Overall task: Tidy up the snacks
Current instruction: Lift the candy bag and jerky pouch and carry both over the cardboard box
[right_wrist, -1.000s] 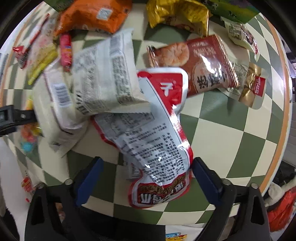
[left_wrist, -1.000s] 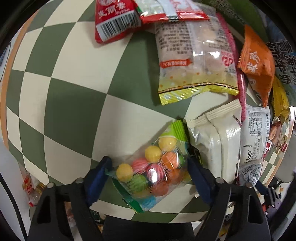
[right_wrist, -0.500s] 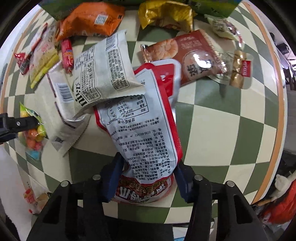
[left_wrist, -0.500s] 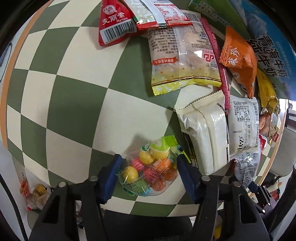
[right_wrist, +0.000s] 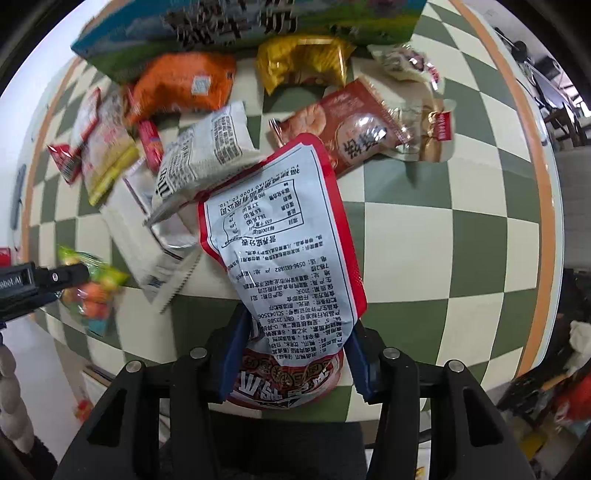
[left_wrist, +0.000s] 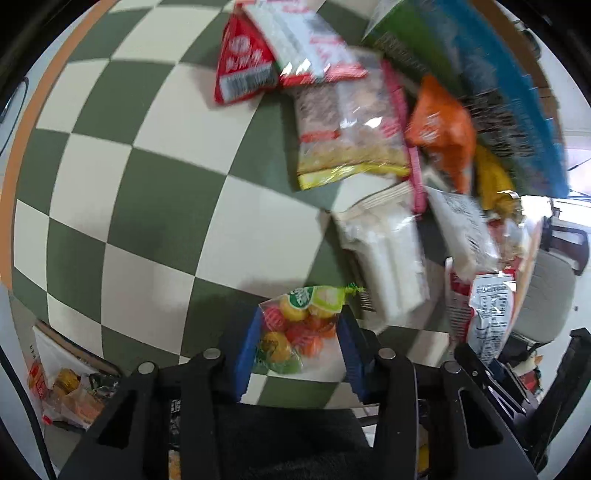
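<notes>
My left gripper point(left_wrist: 297, 347) is shut on a clear bag of colourful candy balls point(left_wrist: 295, 332) and holds it above the checkered table point(left_wrist: 147, 184) near its front edge. The bag also shows in the right wrist view point(right_wrist: 92, 291), at the left beside the left gripper's finger. My right gripper point(right_wrist: 291, 354) is shut on a red and white snack pouch point(right_wrist: 284, 251), lifted off the table, its printed back facing me. The pouch also shows in the left wrist view point(left_wrist: 484, 310) at the right.
Several snack packs lie on the table: a white pack point(right_wrist: 203, 158), an orange bag point(right_wrist: 184, 85), a yellow bag point(right_wrist: 303, 62), a brown-red pack point(right_wrist: 351, 129), a red packet point(left_wrist: 243, 70). A green-blue milk carton box point(right_wrist: 240, 26) stands at the back.
Both grippers closed on their bags and lifted them away from the table. The views pulled back and upward; the snack pile looks farther off.
</notes>
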A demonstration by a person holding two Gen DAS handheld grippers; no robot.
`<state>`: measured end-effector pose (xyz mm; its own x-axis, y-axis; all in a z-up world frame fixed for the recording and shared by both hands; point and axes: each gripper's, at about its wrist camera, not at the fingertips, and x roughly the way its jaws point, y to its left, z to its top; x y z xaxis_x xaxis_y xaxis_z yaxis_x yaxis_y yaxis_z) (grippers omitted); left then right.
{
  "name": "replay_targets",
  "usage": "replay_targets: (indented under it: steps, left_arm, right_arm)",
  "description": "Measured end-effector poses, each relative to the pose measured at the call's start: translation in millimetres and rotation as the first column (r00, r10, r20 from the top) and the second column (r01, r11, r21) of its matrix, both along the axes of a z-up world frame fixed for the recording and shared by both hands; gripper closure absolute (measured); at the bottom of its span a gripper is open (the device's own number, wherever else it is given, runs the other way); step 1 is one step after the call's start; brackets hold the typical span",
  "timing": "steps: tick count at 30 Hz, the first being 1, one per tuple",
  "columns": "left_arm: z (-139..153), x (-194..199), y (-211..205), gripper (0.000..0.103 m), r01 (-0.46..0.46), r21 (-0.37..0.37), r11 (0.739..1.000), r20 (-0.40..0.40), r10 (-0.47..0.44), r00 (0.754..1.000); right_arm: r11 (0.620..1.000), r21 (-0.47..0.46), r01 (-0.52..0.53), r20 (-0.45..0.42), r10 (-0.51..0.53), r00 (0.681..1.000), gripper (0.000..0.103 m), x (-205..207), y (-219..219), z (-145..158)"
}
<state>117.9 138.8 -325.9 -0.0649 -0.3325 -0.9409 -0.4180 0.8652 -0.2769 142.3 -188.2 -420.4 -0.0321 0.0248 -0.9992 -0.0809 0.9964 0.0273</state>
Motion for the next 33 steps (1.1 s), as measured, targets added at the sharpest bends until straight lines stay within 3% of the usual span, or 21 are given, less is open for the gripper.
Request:
replay_targets:
  steps: [2,7,9,14,16,20,24,27,30,31,33]
  left_arm:
    - [5.4,3.8,-2.3,0.065,0.025,0.003,1.000,0.019,-0.025,0.999]
    - [-7.5,14.8,-20.2,0.062,0.242,0.090,0.966,0.043,-0.247,0.968]
    - [-7.4,17.0,-29.1,0.059,0.326,0.164,0.931,0.052,-0.338,0.940]
    - [-6.9,24.9,-41.8,0.059,0.467,0.246,0.849,0.029,-0.488,0.872]
    - [-4.0,28.8,-46.2,0.069,0.484,0.268,0.833,0.027,-0.509,0.860]
    - [8.5,31.5,-51.5,0.091,0.474,0.278,0.836,0.046,-0.504,0.862]
    - [27.2,29.3,-46.2,0.102,0.398,0.242,0.885,0.079,-0.427,0.901]
    - [49.5,26.3,-32.5,0.102,0.338,0.232,0.912,0.113,-0.370,0.922]
    - [63.5,27.2,-19.0,0.099,0.320,0.215,0.923,0.157,-0.356,0.921]
    - [58.8,32.0,-21.8,0.097,0.338,0.207,0.918,0.142,-0.370,0.918]
    - [45.5,37.9,-34.9,0.090,0.423,0.227,0.877,0.086,-0.451,0.889]
  right_arm:
    - [1.000,0.019,0.011,0.020,-0.012,1.000,0.053,-3.2,-3.8,7.0]
    - [1.000,0.010,0.003,0.051,-0.003,0.999,0.054,-10.3,-7.6,9.4]
    - [1.000,0.004,0.009,0.046,-0.010,0.999,0.054,-9.2,-5.4,8.7]
    - [0.999,-0.011,0.049,0.027,-0.049,0.998,0.054,-6.1,-1.0,12.9]
    - [0.998,-0.014,0.054,0.029,-0.054,0.998,0.054,-4.1,-3.0,11.3]
    - [0.999,-0.005,0.054,0.037,-0.054,0.998,0.054,4.1,3.8,17.7]
    - [0.998,0.008,0.057,0.063,-0.057,0.996,0.054,5.4,-1.3,25.7]
    - [0.996,0.049,0.069,0.071,-0.073,0.995,0.054,10.6,-8.3,33.7]
    - [0.996,0.077,0.052,0.082,-0.058,0.995,0.054,19.5,-12.7,44.8]
    - [0.995,0.085,0.044,0.079,-0.051,0.996,0.054,23.0,-12.6,45.8]
    - [0.995,0.100,0.027,0.070,-0.034,0.997,0.054,29.5,-13.2,49.2]
